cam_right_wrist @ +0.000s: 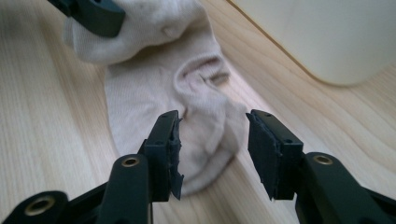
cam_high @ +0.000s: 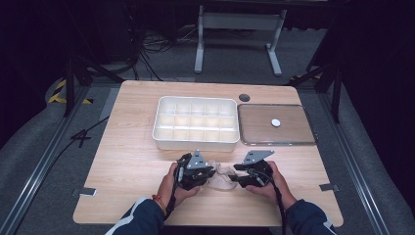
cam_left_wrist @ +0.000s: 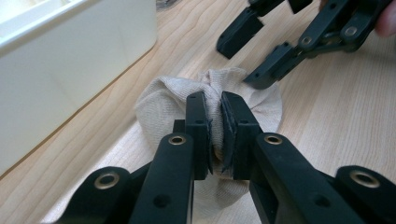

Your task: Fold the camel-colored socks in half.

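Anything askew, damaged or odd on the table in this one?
Only the sock: it lies crumpled by the white box, one end bunched in the shut left gripper. The right gripper's pads look frayed at the edges. The tray sits square.

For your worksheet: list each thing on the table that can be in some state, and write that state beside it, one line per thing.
Sock: crumpled, lying on the table, pinched at one end.
Left gripper: shut on the sock.
Right gripper: open, jaws either side of the sock's other end, not pressing.
White divided box: open, no lid, compartments look empty.
Tray: flat on the table, one small white disc on it.
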The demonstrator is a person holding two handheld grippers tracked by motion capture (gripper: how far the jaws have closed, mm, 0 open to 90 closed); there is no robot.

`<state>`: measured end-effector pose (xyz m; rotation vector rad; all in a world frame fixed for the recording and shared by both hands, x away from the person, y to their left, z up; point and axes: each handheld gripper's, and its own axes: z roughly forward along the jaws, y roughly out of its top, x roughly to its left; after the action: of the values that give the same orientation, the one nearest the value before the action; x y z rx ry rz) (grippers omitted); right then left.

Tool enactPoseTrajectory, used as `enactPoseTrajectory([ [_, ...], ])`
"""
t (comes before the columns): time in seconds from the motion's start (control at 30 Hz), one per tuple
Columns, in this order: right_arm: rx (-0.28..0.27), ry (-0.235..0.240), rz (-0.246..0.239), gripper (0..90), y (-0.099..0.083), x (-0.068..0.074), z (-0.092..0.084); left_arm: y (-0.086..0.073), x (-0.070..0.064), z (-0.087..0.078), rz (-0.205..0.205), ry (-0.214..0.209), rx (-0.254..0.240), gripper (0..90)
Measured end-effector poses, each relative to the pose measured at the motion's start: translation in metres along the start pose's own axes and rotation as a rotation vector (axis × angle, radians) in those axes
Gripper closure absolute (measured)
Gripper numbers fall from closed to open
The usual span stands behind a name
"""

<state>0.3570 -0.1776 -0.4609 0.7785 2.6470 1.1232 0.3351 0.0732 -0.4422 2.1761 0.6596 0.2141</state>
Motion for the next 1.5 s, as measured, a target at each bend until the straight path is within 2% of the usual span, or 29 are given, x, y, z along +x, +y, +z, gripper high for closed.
enactPoseTrajectory([
  [0.13,0.009,0.0,0.007,59.0,-0.009,-0.001,-0.005,0.002,-0.002,0.002,0.009,-0.007,0.006,81.9],
  [0.3,0.028,0.002,-0.008,67.4,-0.011,-0.001,0.002,0.007,-0.008,0.011,0.016,-0.017,0.006,81.8],
  [0.37,0.029,0.009,-0.009,69.2,-0.011,-0.001,0.002,0.009,-0.009,0.015,0.035,-0.021,0.008,81.8],
  [0.5,0.029,0.002,-0.031,70.9,-0.011,0.001,0.003,0.011,-0.013,0.023,0.024,-0.03,0.013,81.9],
  [0.53,0.029,0.0,-0.036,70.8,-0.011,0.002,0.003,0.011,-0.014,0.025,0.033,-0.03,0.014,81.9],
  [0.6,0.029,0.0,-0.036,71.0,-0.011,0.002,0.003,0.011,-0.015,0.028,0.032,-0.034,0.019,81.9],
  [0.63,0.028,0.0,-0.032,71.4,-0.011,0.002,0.003,0.011,-0.016,0.03,0.045,-0.035,0.022,81.9],
  [0.67,0.026,0.003,-0.033,71.6,-0.012,0.001,0.003,0.011,-0.018,0.032,0.03,-0.037,0.018,81.9],
  [0.7,0.025,0.004,-0.032,71.7,-0.012,0.001,0.003,0.011,-0.018,0.033,0.041,-0.038,0.03,81.8],
  [0.87,0.026,-0.001,-0.043,71.6,-0.012,0.002,0.003,0.009,-0.019,0.043,0.035,-0.03,0.037,81.5],
  [0.93,0.026,0.0,-0.043,71.6,-0.012,0.002,0.003,0.009,-0.019,0.044,0.037,-0.025,0.036,80.2],
  [1.03,0.027,-0.002,-0.043,71.0,-0.012,0.002,0.003,0.008,-0.021,0.047,0.025,-0.046,0.033,75.9],
  [1.07,0.027,-0.002,-0.041,71.0,-0.012,0.002,0.003,0.008,-0.021,0.046,0.034,-0.034,0.041,72.2],
  [1.13,0.027,-0.001,-0.039,70.9,-0.012,0.002,0.003,0.009,-0.022,0.042,0.048,-0.039,0.038,68.0],
  [1.2,0.026,-0.002,-0.04,70.9,-0.012,0.002,0.003,0.011,-0.022,0.036,0.037,-0.022,0.019,61.3],
  [1.23,0.025,-0.001,-0.041,70.9,-0.012,0.002,0.003,0.012,-0.021,0.032,0.046,-0.011,0.022,59.6],
  [1.3,0.023,0.0,-0.04,70.8,-0.012,0.001,0.003,0.013,-0.019,0.021,0.058,-0.006,0.008,57.2],
  [1.33,0.023,0.0,-0.04,70.8,-0.012,0.001,0.003,0.013,-0.019,0.021,0.058,-0.006,0.008,56.8],
  [1.4,0.023,-0.001,-0.04,70.9,-0.012,0.002,0.003,0.013,-0.013,0.006,0.044,0.004,-0.01,56.7],
  [1.43,0.023,0.001,-0.039,70.8,-0.012,0.001,0.003,0.012,-0.011,0.002,0.03,-0.008,-0.016,55.6],
  [1.5,0.023,0.002,-0.039,70.5,-0.012,0.001,0.003,0.011,-0.008,-0.001,0.037,-0.011,-0.013,54.9],
])
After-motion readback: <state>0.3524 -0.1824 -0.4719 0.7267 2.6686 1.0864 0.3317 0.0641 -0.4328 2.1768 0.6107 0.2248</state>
